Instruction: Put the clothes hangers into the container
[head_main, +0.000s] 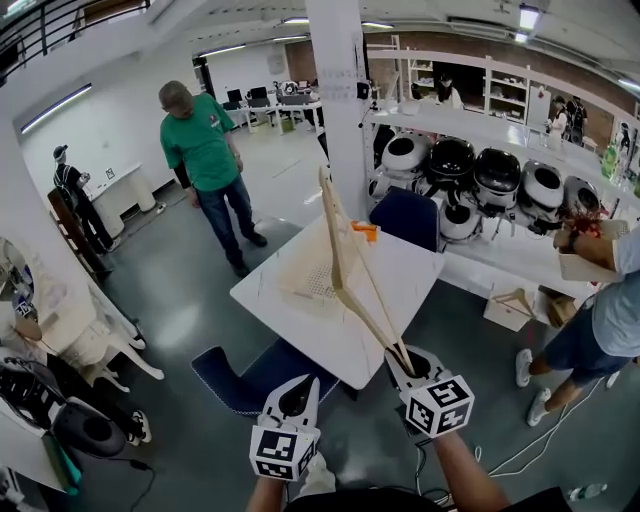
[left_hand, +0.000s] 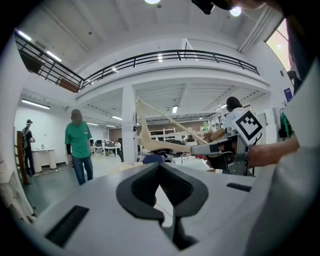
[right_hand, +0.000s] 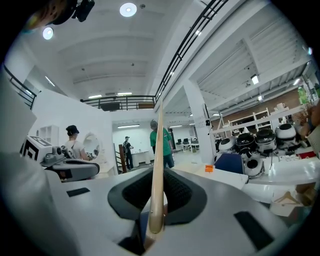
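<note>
Pale wooden clothes hangers (head_main: 352, 275) are held as a bundle by my right gripper (head_main: 402, 362), which is shut on their lower ends. They slant up and to the left over a beige perforated container (head_main: 305, 283) on the white table (head_main: 400, 270). In the right gripper view one hanger arm (right_hand: 158, 175) runs straight up between the jaws. My left gripper (head_main: 297, 392) hangs below the table's near corner, its jaws closed with nothing in them. The left gripper view shows the hangers (left_hand: 160, 144) and the right gripper (left_hand: 220, 148) off to its right.
A small orange object (head_main: 365, 232) lies on the table's far side. Blue chairs stand behind the table (head_main: 410, 215) and at its near corner (head_main: 255, 378). A person in a green shirt (head_main: 205, 150) stands at the far left. Another person (head_main: 600, 310) and a cardboard box (head_main: 512, 306) are at the right, beside a counter of rice cookers (head_main: 495, 175).
</note>
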